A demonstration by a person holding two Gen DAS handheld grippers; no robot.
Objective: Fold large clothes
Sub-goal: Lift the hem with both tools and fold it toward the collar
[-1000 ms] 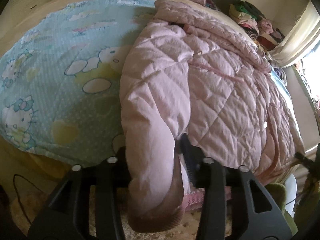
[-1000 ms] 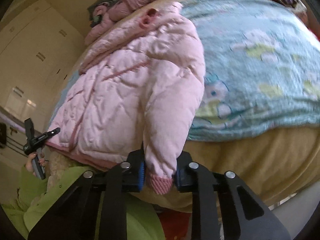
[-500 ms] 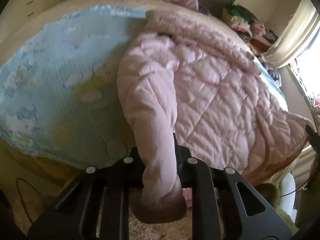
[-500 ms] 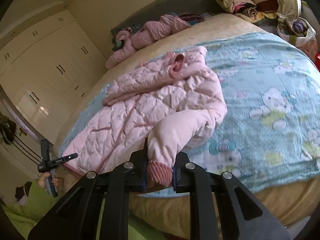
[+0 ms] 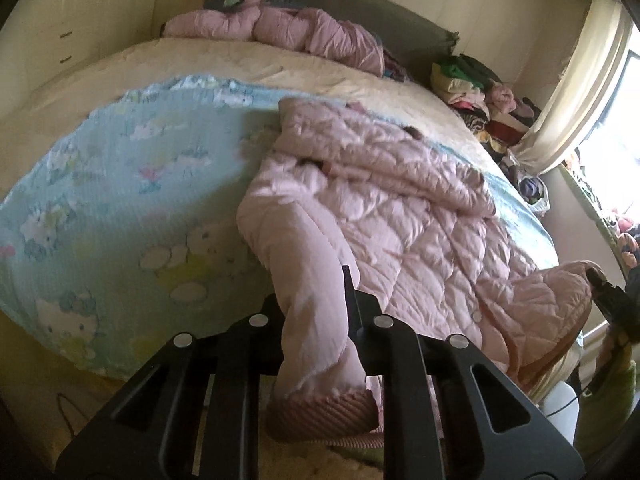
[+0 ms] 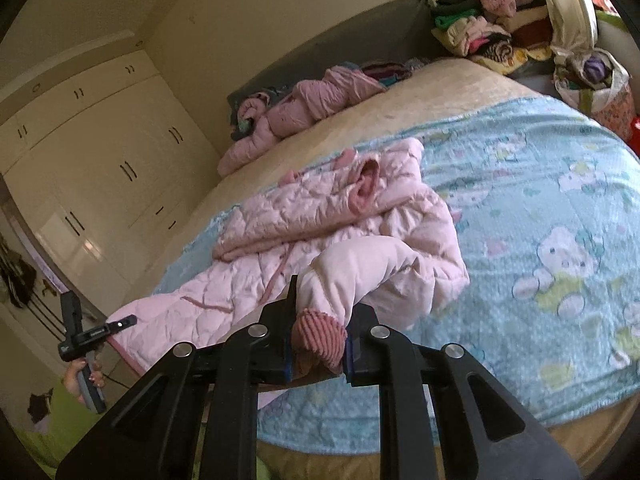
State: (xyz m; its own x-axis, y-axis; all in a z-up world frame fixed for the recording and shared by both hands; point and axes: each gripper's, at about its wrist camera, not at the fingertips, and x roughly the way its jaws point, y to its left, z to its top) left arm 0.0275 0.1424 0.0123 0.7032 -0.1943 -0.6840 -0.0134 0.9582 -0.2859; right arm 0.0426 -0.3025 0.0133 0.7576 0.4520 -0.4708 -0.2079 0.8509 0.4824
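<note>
Two sleeves of a pink quilted jacket [image 5: 400, 216] are pinched at once, one in each tool, as the folding gets under way on a bed [image 5: 240, 68]. The left tool [image 5: 316, 320] is clenched on the sleeve [image 5: 308, 280] just above its ribbed cuff [image 5: 324, 412], which hangs down past the fingers. The right tool [image 6: 318, 336] is clamped at the other sleeve's cuff [image 6: 318, 332], a darker pink ribbed knit that bulges between the blue-edged pads. Both sleeves are raised off the bedding while the jacket's body lies spread on a pale blue cartoon-print blanket [image 6: 540, 220], hood end toward the headboard.

By the look of it the job has barely begun: no fold lies across the body yet, and the sleeves, the sides and the final halving all appear left to do.

Puffy, diamond-stitched fabric with a slight sheen should slump and spring back, so creases may not hold. More pink padded clothing [image 5: 280, 24] lies bunched by the headboard; folded clothes [image 6: 488, 32] are stacked beyond the bed.
</note>
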